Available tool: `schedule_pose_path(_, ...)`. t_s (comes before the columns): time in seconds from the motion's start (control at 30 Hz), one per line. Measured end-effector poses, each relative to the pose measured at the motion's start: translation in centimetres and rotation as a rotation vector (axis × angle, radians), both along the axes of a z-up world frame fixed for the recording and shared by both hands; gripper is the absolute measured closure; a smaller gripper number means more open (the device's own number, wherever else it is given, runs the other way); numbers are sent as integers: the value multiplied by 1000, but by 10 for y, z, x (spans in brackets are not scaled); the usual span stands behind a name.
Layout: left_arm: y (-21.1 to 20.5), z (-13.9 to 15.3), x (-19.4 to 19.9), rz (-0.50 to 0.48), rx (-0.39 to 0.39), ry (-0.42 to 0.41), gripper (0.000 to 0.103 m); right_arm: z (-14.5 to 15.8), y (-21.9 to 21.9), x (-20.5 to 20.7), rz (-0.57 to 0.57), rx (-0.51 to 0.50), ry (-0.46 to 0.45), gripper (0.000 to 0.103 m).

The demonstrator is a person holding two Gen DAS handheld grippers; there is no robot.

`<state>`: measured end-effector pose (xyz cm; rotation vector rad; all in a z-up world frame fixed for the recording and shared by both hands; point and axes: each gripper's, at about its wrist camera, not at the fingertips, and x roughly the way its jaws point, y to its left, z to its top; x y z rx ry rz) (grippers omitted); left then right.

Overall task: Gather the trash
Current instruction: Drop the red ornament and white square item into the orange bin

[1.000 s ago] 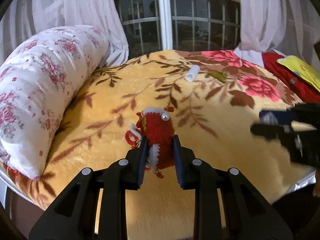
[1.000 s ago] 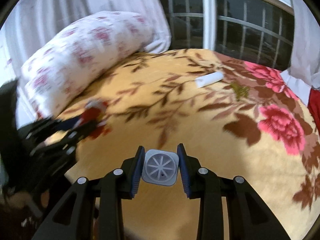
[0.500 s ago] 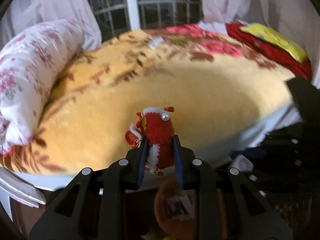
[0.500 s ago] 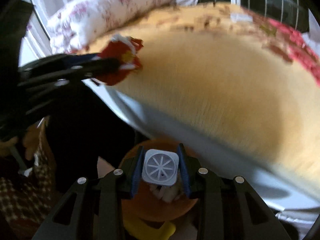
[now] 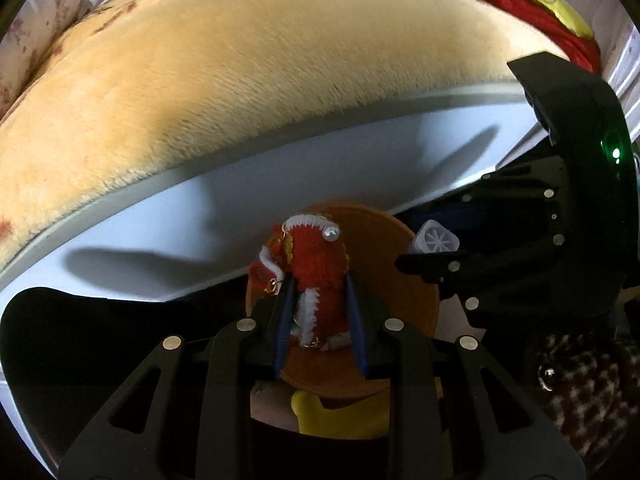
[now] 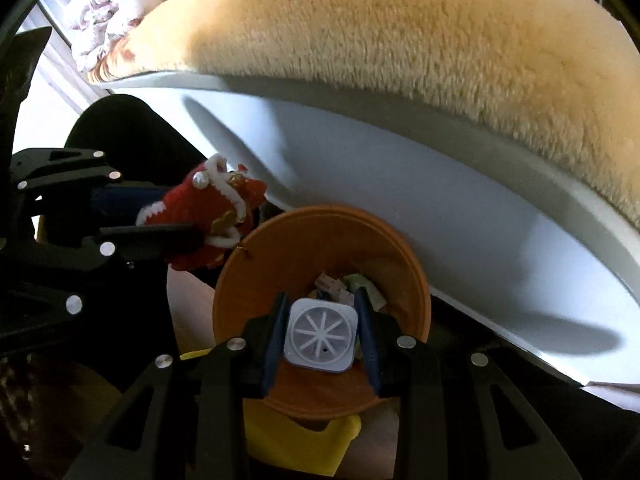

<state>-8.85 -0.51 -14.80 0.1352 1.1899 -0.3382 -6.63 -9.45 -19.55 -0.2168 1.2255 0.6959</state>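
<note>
My left gripper (image 5: 318, 280) is shut on a red knitted toy (image 5: 316, 264) with white trim and a pearl bead, held above the rim of an orange bin (image 5: 412, 280) on the floor beside the bed. The toy also shows in the right wrist view (image 6: 208, 216), at the bin's left rim. My right gripper (image 6: 320, 300) is shut on a small pale square plastic cup (image 6: 320, 334) with a spoked pattern, held over the open orange bin (image 6: 256, 264). Several scraps of trash (image 6: 340, 282) lie inside the bin. The cup also shows in the left wrist view (image 5: 436, 238).
The bed's white side panel (image 6: 440, 208) rises right behind the bin, topped by a fuzzy yellow blanket (image 6: 400, 32). A yellow plastic object (image 6: 304, 440) sits in front of the bin. A floral pillow (image 6: 108, 4) lies at the far left. A checkered cloth (image 5: 580, 392) is at the right.
Both grippers have swung down from over the bed to the orange bin on the floor, each still holding its item. The bin now fills the middle of both views.
</note>
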Motion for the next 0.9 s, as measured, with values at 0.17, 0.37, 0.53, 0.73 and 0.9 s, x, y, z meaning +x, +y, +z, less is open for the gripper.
schedule_pose_path(0.17, -7, -4, 2, -6, 40, 11, 64, 0, 4, -2, 1, -15, -4, 55)
schedule_pose_path(0.37, -7, -2, 1, 12, 58, -6, 47, 6, -1, -3, -6, -15, -29, 46)
schedule_pose_path(0.53, -2, 5, -3, 37, 66, -31, 43, 20, -18, 0, -34, 8, -55, 44)
schedule_pose_path(0.73, 7, 38, 0, 66, 57, -147, 43, 58, -42, 5, -84, 68, -138, 42)
schedule_pose_path(0.9, 12, 68, 17, 104, 64, -244, 38, 99, -54, 10, -110, 149, -233, 39)
